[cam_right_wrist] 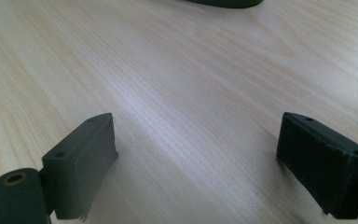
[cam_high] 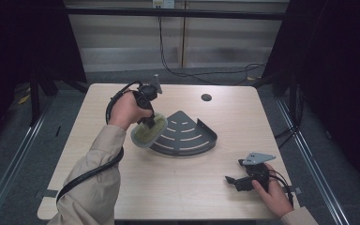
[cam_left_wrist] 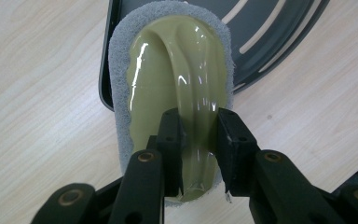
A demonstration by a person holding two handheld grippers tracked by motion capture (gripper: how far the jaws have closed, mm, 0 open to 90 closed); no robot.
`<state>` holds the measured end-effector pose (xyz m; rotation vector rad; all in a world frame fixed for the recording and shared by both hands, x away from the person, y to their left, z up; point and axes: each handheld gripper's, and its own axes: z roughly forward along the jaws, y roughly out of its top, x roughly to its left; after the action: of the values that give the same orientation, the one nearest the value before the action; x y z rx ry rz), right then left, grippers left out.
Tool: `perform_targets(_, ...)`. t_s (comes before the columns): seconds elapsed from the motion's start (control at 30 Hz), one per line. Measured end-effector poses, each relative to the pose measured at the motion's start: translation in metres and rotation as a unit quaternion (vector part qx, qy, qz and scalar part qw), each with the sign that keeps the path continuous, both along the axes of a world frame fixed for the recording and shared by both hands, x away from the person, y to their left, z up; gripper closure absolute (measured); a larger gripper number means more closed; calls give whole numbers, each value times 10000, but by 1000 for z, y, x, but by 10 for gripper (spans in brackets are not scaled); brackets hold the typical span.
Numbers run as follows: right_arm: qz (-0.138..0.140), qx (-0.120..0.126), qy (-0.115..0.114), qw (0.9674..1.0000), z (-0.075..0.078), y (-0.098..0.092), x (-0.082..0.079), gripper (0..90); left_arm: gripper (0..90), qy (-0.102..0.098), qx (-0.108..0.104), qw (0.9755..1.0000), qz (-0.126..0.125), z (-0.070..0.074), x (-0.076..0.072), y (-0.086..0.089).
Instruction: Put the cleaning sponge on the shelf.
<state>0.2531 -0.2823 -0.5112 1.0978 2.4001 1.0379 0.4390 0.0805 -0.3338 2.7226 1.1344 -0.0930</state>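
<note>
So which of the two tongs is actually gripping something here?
The left tongs, shut on the green ridge handle of the scrub pad at the corner rack; the right tongs stand open above bare table.

A light wood-grain counter [cam_high: 168,187] with rounded corners stands on a grey floor [cam_high: 9,154]. Near the counter's far edge is a round dark hole [cam_high: 206,97]. Beyond the counter a pale panelled wall [cam_high: 215,42] runs across, with a black cable [cam_high: 168,65] hanging down it and trailing along the floor. Dark curtains [cam_high: 337,70] flank the counter on both sides, and metal rails [cam_high: 309,154] run along the floor beside it.
</note>
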Motion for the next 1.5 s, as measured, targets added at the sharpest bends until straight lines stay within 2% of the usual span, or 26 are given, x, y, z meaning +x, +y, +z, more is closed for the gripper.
perform_targets(0.37,3,2,-2,10000,0,0,0,111,723,18,-7,10000,-27,-5,10,-7)
perform_targets(0.5,3,1,0,10000,0,0,0,111,723,-23,-48,10000,1,-6,14,-9)
perform_targets(1.07,7,4,-2,10000,0,0,0,111,723,-118,27,9999,-107,-13,31,-15)
perform_targets(1.13,8,3,-2,10000,0,0,0,111,723,-97,-7,9999,-25,-14,31,-17)
perform_targets(1.17,7,4,-2,10000,0,0,0,111,723,-142,23,9998,-103,-15,33,-17)
perform_targets(1.3,0,-7,-3,10000,0,0,0,111,723,-136,-17,9999,-58,-18,35,-20)
perform_targets(1.43,7,3,-2,10000,0,0,0,111,723,-144,29,9999,-69,-21,38,-24)
perform_targets(1.5,8,1,-3,10000,0,0,0,111,723,-140,39,9998,-134,-23,40,-27)
